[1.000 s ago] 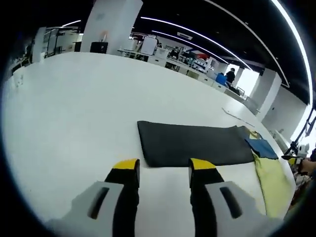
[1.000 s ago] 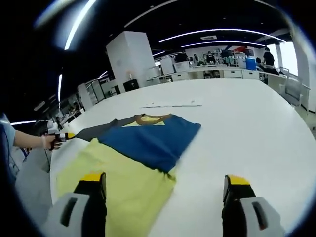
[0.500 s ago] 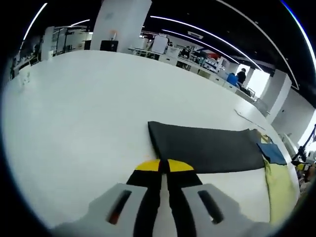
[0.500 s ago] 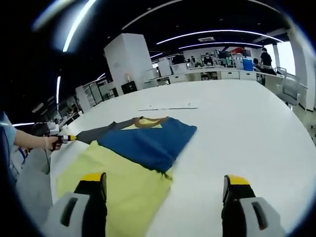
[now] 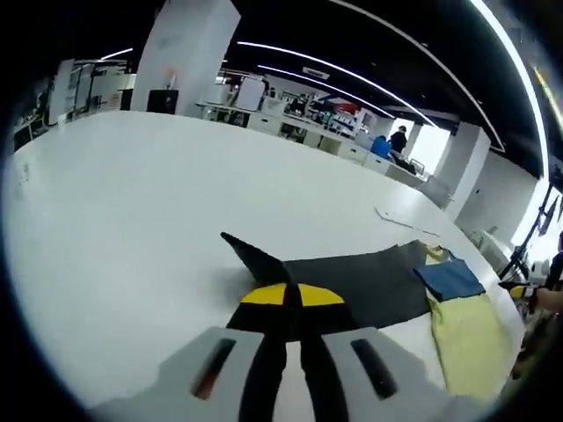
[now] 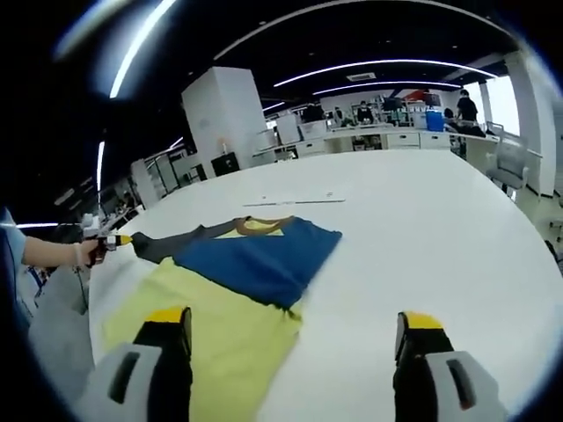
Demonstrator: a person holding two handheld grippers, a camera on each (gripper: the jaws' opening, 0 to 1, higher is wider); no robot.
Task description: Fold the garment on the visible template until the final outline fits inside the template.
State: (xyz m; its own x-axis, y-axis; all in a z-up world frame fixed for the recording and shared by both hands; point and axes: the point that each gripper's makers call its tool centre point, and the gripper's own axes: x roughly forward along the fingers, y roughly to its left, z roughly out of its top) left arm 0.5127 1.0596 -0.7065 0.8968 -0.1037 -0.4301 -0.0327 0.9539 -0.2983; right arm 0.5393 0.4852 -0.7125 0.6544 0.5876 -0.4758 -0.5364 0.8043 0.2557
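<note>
The left gripper (image 5: pixel 292 295), jaws clamped on the garment (image 5: pixel 369 277), hides its near edge; the corner has lifted. Right gripper (image 6: pixel 295 330) jaws wide.

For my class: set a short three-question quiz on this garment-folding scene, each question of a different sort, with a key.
1. True or false: the left gripper is shut on the dark section of the garment, with a corner lifted off the white table.
2. Multiple choice: in the right gripper view, the right gripper has its jaws (a) shut on the blue section, (b) open, holding nothing, (c) shut on the yellow section.
3. Fill in: between the dark and yellow sections lies a ____ section.

Key: 1 true; 2 b; 3 blue.
</note>
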